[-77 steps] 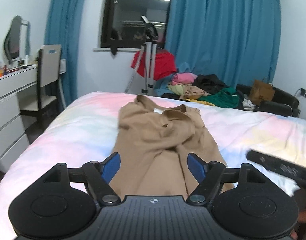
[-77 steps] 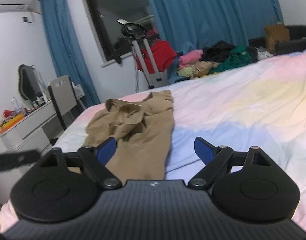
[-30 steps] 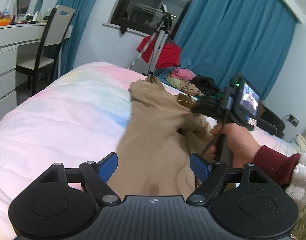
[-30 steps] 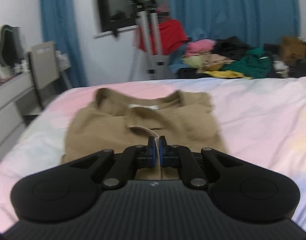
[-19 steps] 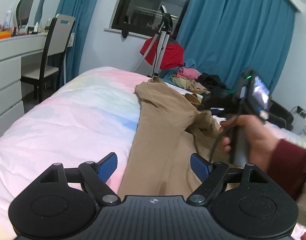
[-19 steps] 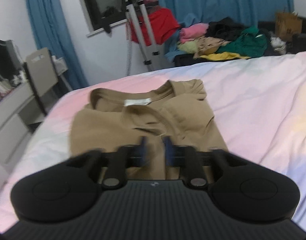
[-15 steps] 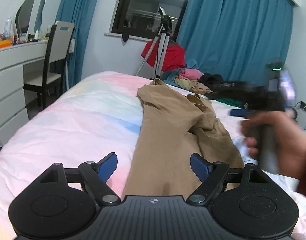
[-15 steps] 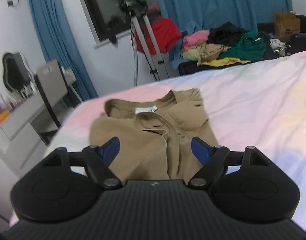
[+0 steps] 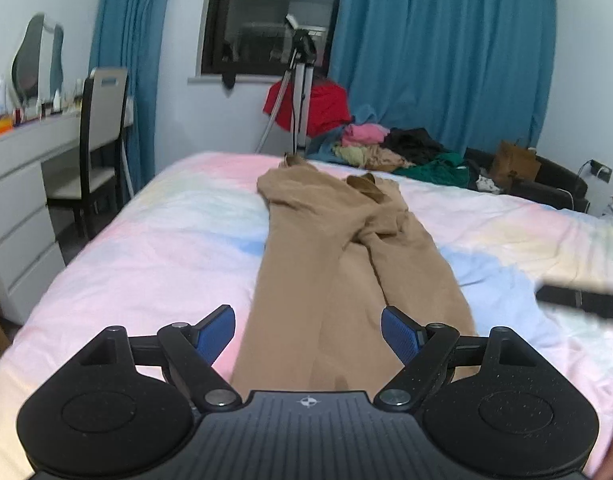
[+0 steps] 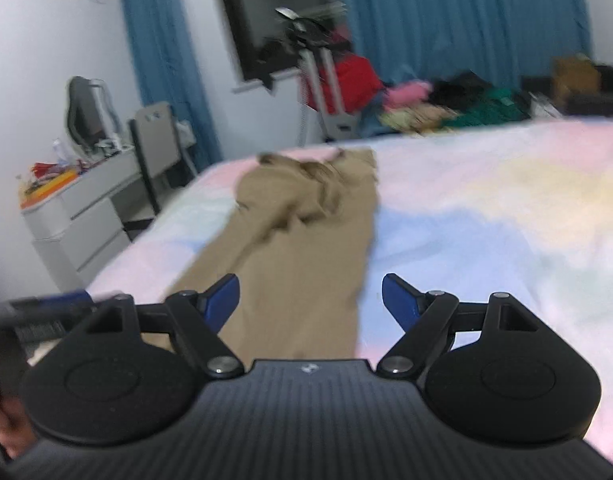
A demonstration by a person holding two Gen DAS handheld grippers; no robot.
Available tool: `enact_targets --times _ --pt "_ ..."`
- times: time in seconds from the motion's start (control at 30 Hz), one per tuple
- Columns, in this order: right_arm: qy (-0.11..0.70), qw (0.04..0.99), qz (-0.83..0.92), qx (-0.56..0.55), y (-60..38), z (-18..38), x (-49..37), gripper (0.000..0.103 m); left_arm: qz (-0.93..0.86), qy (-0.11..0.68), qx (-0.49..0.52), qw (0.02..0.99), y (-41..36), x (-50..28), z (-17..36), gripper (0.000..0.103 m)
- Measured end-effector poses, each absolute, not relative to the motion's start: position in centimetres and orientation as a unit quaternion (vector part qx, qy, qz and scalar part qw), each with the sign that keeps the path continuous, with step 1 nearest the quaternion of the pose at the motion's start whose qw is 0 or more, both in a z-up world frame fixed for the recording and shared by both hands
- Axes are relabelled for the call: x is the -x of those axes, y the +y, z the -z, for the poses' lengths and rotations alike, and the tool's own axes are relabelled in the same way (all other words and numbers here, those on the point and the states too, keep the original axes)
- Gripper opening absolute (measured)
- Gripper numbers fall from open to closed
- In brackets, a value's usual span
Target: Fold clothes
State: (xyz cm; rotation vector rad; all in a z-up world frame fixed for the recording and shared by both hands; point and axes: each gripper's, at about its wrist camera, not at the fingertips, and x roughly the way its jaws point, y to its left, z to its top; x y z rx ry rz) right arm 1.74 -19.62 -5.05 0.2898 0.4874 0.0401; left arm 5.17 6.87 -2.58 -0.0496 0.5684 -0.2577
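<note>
A tan shirt lies lengthwise on the pastel bed, folded into a long narrow strip with its collar at the far end. My left gripper is open and empty, hovering just above the near hem. My right gripper is open and empty over the shirt's near right edge; its view is blurred. The right gripper's tip shows at the right edge of the left wrist view. The left gripper shows at the left edge of the right wrist view.
A white dresser and chair stand left of the bed. Beyond the bed's far edge are a tripod, a red garment and a pile of clothes below blue curtains.
The right gripper opened, let go of the shirt's folded sleeve and pulled back from the collar area to the near hem. The left gripper stayed open near the hem.
</note>
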Motion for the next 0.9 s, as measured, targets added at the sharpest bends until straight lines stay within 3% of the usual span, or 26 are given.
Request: enact_targets --times 0.2,0.47,0.77,0.9 --pt "0.24 0.952 -0.03 -0.186 -20.8 5.1 -2.1 0.08 0.081 0.348 0.121 0.926 10.4 -4.3 3.6 0.082" --pt "0.273 0.936 -0.047 -0.216 -21.2 6.5 -3.0 0.08 0.021 0.423 0.101 0.9 11.8 -2.8 5.0 0.081" --pt "0.289 0.92 -0.053 -0.258 -22.3 7.3 -3.2 0.08 0.032 0.487 -0.063 0.87 7.9 -1.4 5.5 0.058" --pt "0.291 0.919 -0.057 -0.26 -22.2 7.4 -3.2 0.08 0.038 0.495 -0.094 0.863 7.1 -1.2 6.0 0.035"
